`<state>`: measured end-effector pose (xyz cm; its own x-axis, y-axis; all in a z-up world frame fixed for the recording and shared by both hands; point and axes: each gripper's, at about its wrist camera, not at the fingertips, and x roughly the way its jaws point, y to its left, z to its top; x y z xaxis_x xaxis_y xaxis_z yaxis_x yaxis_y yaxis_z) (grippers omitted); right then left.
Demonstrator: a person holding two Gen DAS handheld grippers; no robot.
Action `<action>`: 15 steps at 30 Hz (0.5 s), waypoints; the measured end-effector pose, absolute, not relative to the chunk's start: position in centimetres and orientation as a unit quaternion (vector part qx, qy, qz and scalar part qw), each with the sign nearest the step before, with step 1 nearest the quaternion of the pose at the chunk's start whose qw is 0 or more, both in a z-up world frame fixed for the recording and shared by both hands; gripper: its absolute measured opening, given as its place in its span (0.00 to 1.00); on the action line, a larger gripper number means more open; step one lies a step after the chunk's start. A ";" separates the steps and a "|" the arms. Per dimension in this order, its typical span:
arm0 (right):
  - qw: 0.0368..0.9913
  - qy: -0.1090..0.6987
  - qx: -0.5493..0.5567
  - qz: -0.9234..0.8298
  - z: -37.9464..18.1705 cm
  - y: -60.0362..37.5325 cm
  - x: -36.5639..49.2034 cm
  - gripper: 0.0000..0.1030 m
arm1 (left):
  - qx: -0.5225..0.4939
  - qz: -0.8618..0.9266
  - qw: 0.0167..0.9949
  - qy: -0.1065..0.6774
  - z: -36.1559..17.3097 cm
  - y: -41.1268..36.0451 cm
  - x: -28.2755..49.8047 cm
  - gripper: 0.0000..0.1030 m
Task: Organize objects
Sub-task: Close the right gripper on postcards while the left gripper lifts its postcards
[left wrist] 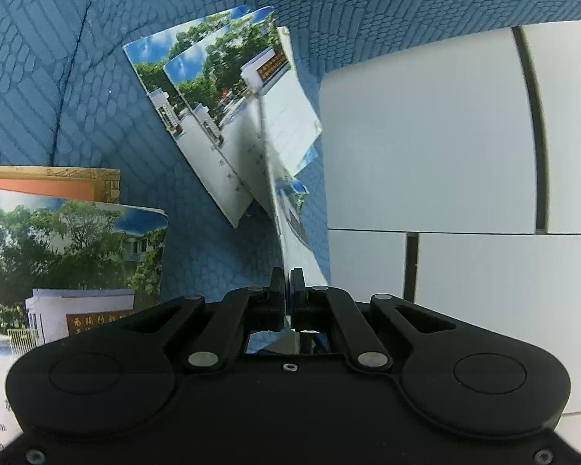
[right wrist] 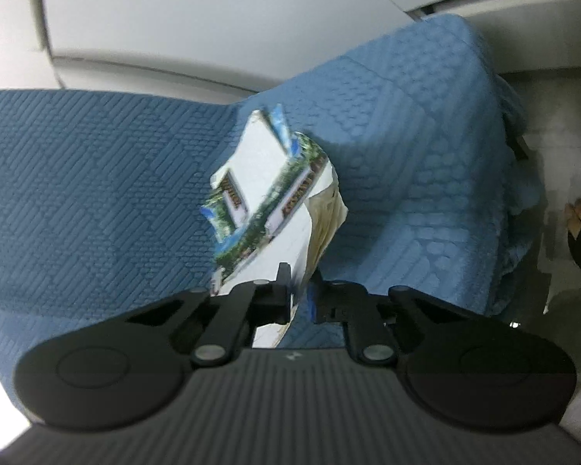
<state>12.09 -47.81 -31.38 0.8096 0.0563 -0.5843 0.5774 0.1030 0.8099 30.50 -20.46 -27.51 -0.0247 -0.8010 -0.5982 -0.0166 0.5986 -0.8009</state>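
The blue quilted cloth covers the counter; its edge falls off to white floor tiles at right, with open cloth to the left. The left hand-held gripper is clamped together on 1 glossy photo card, held edge-on with its long axis running away from the camera. 2 overlapped cards lie flat just beyond; 2 more cards lie at left. The right hand-held gripper is clamped on a fanned bunch of cards above the cloth, pointing away and upward.
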 end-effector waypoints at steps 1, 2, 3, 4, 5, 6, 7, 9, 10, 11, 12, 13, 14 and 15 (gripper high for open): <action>0.705 0.246 0.640 -0.182 -30.9 -47.8 12.2 0.10 | -0.320 -0.317 0.623 0.640 -27.2 -20.2 30.4 0.02; 0.711 0.247 0.634 -0.176 -30.4 -47.9 12.5 0.10 | -0.323 -0.319 0.623 0.638 -26.9 -20.0 30.2 0.03; 0.718 0.251 0.626 -0.171 -29.7 -47.9 12.7 0.10 | -0.326 -0.320 0.623 0.635 -26.6 -19.7 30.0 0.03; 0.724 0.255 0.619 -0.167 -29.0 -47.7 13.0 0.10 | -0.329 -0.321 0.624 0.632 -26.2 -19.4 29.8 0.03; 0.728 0.261 0.613 -0.162 -28.4 -47.6 13.1 0.10 | -0.331 -0.322 0.628 0.627 -25.6 -19.1 29.6 0.03; 0.732 0.267 0.607 -0.156 -27.8 -47.6 13.3 0.10 | -0.331 -0.323 0.631 0.622 -25.1 -18.9 29.4 0.03; 0.734 0.271 0.604 -0.150 -27.1 -47.4 12.7 0.10 | -0.337 -0.322 0.634 0.617 -24.6 -18.4 29.1 0.03; 0.743 0.276 0.595 -0.134 -25.9 -47.1 12.7 0.10 | -0.338 -0.326 0.644 0.604 -23.4 -17.9 28.6 0.03; 0.748 0.279 0.588 -0.127 -25.3 -46.9 12.8 0.10 | -0.337 -0.326 0.651 0.597 -22.8 -17.6 28.2 0.03; 0.752 0.283 0.582 -0.121 -24.8 -46.6 12.8 0.10 | -0.336 -0.326 0.655 0.592 -22.3 -17.3 27.8 0.03; 0.755 0.287 0.577 -0.117 -24.2 -46.5 12.8 0.10 | -0.336 -0.327 0.659 0.588 -21.9 -17.0 27.4 0.04; 0.758 0.290 0.573 -0.113 -23.8 -46.3 12.7 0.10 | -0.340 -0.326 0.661 0.584 -21.4 -16.7 27.2 0.04; 0.760 0.293 0.571 -0.107 -23.3 -46.0 12.6 0.10 | -0.346 -0.326 0.662 0.580 -21.1 -16.2 26.9 0.04; 0.761 0.295 0.569 -0.101 -22.7 -45.9 12.7 0.10 | -0.349 -0.326 0.662 0.577 -20.8 -15.8 26.7 0.04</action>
<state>12.68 -45.87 -22.73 0.8059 0.1816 -0.5635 0.4888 0.3329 0.8064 26.67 -15.78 -20.76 0.1208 -0.8345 -0.5377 0.0285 0.5443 -0.8384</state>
